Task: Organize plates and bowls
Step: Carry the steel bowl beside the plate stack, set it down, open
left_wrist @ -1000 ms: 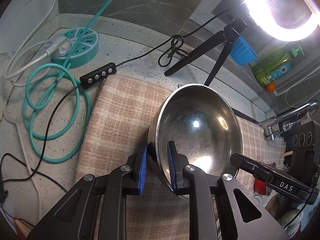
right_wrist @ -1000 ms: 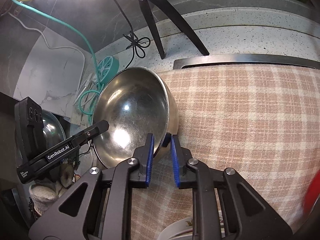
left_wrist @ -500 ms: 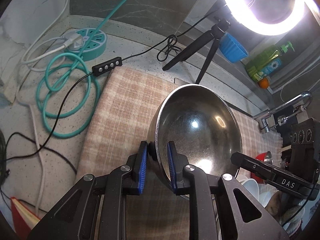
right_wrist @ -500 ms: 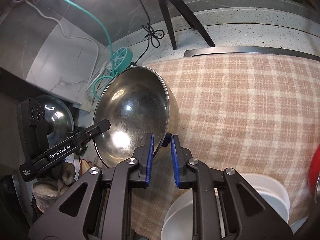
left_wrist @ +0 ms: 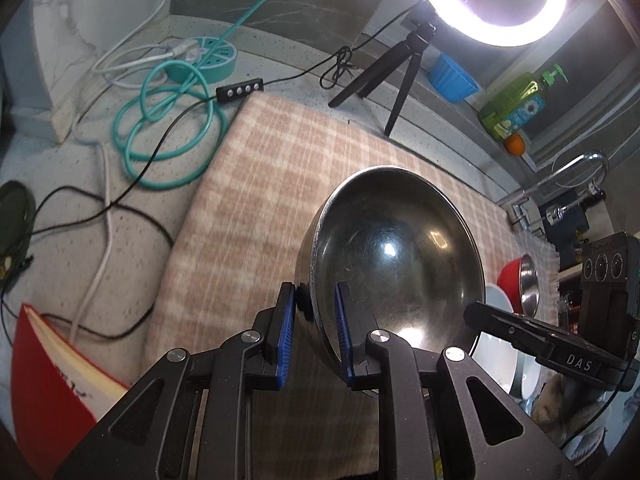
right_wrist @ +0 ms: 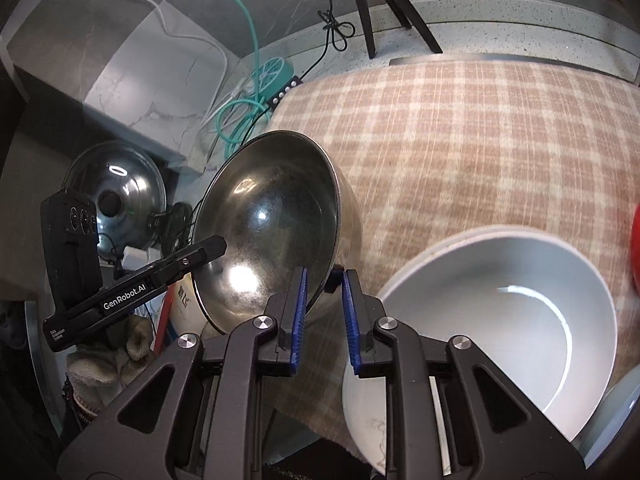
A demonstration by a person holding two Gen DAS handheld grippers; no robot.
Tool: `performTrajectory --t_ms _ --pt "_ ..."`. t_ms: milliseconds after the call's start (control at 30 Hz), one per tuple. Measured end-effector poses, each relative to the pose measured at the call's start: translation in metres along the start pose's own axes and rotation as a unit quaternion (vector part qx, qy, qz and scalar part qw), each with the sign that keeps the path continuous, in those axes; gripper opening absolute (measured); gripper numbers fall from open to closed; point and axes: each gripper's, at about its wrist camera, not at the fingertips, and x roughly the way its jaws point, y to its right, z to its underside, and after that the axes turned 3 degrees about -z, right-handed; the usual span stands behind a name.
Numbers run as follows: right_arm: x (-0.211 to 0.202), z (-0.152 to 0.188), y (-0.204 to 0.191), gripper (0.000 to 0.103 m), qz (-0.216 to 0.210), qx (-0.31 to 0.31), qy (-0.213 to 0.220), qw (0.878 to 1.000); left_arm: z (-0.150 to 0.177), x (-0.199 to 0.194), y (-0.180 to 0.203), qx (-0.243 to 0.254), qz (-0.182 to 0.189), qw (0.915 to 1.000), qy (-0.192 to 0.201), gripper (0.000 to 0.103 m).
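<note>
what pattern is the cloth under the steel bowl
The cloth has a tan-and-cream plaid check, clearest in the right wrist view, behind the steel bowl.

Steel bowl [left_wrist: 396,248] – silver; cloth [left_wrist: 260,184] – pink/cream plaid; white bowl [right_wrist: 520,304]; teal cable [left_wrist: 168,136].

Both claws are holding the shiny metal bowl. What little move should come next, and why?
Probably lower the steel bowl onto a bare patch of the checked cloth. The left gripper and right gripper each pinch its rim, it hangs tilted above the cloth, and the white bowl sits close by.
</note>
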Motion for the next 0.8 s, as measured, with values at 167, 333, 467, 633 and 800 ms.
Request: performTrajectory --t_ms 167,333,467,633,800 --pt "-0.002 0.022 -0.003 0.019 -0.003 -0.006 -0.007 1.000 0.022 -0.008 -0.004 -0.013 0.001 0.9999 0.003 0.018" --pt "0.000 0.036 -0.003 0.019 -0.009 -0.001 -0.017 1.000 0.038 -0.012 -0.008 -0.021 0.001 0.9998 0.002 0.018" --pt "0.003 0.047 -0.003 0.019 -0.013 0.003 -0.024 1.000 0.047 -0.012 -0.014 -0.033 0.005 0.9994 -0.006 0.018" --pt "0.003 0.054 -0.006 0.020 -0.016 0.000 -0.025 1.000 0.057 -0.014 -0.019 -0.041 0.008 0.9991 -0.009 0.018" --pt "0.008 0.059 -0.005 0.020 -0.020 0.003 -0.033 0.999 0.061 -0.014 -0.021 -0.043 0.005 0.9990 -0.010 0.018"
